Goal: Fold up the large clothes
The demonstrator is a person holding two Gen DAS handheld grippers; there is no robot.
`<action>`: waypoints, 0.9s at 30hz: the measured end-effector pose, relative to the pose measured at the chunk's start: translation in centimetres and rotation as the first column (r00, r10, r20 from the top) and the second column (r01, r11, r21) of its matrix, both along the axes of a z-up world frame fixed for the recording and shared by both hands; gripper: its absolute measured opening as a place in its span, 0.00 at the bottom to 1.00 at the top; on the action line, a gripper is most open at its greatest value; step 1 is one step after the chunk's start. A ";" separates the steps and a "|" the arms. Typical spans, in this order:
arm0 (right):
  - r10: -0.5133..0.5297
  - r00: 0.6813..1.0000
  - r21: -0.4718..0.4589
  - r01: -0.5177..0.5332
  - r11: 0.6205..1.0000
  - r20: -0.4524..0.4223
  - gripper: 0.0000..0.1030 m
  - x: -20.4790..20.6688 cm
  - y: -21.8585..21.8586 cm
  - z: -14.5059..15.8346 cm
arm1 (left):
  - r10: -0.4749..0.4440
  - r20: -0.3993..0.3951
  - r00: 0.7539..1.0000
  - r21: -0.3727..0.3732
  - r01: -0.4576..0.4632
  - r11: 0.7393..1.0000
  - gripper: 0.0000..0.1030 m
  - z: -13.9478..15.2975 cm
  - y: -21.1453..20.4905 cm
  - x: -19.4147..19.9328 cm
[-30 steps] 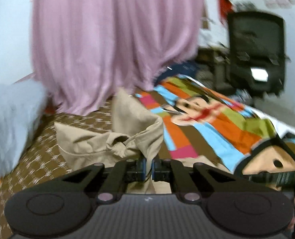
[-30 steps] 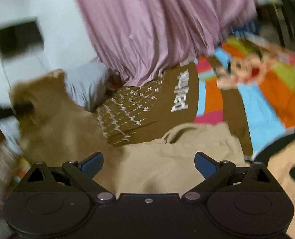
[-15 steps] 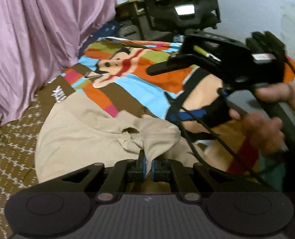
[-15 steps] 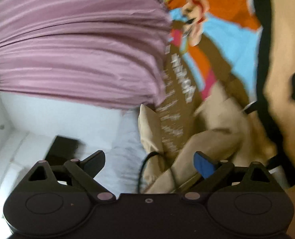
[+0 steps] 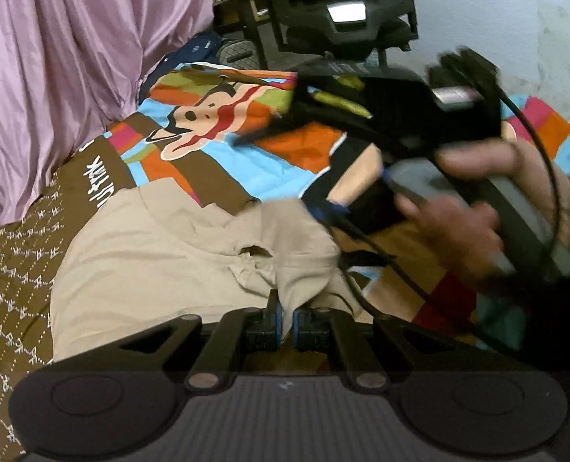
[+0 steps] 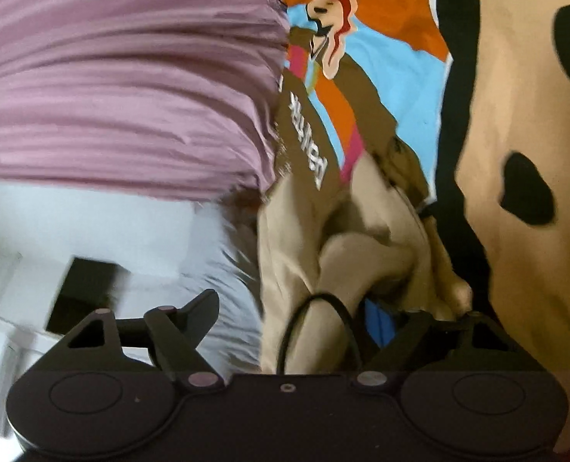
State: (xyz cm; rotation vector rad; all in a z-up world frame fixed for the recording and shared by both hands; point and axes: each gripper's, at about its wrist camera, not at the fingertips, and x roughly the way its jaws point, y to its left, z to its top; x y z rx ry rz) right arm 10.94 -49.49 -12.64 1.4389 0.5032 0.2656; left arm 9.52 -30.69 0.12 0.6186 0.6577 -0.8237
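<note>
A beige garment (image 5: 161, 254) lies on a bed with a colourful cartoon bedspread (image 5: 223, 146). My left gripper (image 5: 285, 317) is shut on a bunched fold of the garment at its near edge. In the left wrist view my right gripper (image 5: 365, 208) is held by a hand at the right, tilted sideways just above the cloth's right edge. In the right wrist view my right gripper (image 6: 296, 319) is open, with the beige garment (image 6: 323, 254) between and beyond its fingers. A black cable loops in front of it.
A pink curtain (image 5: 61, 57) hangs at the left of the bed. A black office chair (image 5: 342, 7) stands beyond the bed's far end. A light grey pillow (image 6: 223, 281) lies next to the garment. A white wall (image 5: 515, 11) is at the right.
Over the last second my left gripper swung right and lowered the garment onto the bed. My right gripper rolled sideways and came close to the cloth's edge.
</note>
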 end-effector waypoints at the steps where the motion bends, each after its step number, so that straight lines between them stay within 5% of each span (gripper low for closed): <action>1: -0.011 1.000 0.007 0.011 1.000 0.026 0.80 0.5 -0.3 0.1 | -0.001 0.007 1.000 0.004 0.001 1.000 0.04 -0.2 -0.3 -0.2; 5: -0.044 0.984 -0.022 0.049 0.999 0.173 0.80 0.4 -1.1 1.8 | -0.001 -0.017 1.000 0.010 0.001 1.000 0.04 -1.9 -1.8 0.1; 11: -0.107 0.994 -0.235 0.101 0.967 -0.010 0.80 -0.1 -1.7 1.6 | 0.025 -0.077 0.997 -0.004 -0.025 1.000 0.06 -4.9 -1.5 1.2; 15: -0.139 0.990 -0.299 0.137 0.944 0.015 0.80 -0.8 -1.6 2.7 | 0.060 -0.115 0.992 -0.050 -0.066 0.997 0.12 -4.2 -0.8 1.4; 22: -0.188 0.979 -0.531 0.199 0.824 0.076 0.90 -3.8 -0.6 6.4 | 0.014 -0.219 0.976 -0.162 -0.051 0.986 0.67 -2.4 1.2 1.1; 27: -0.222 0.973 -0.675 0.204 0.709 0.060 0.95 -5.2 -0.1 7.0 | 0.016 -0.230 0.973 -0.249 -0.074 0.966 0.91 -0.2 3.6 -0.3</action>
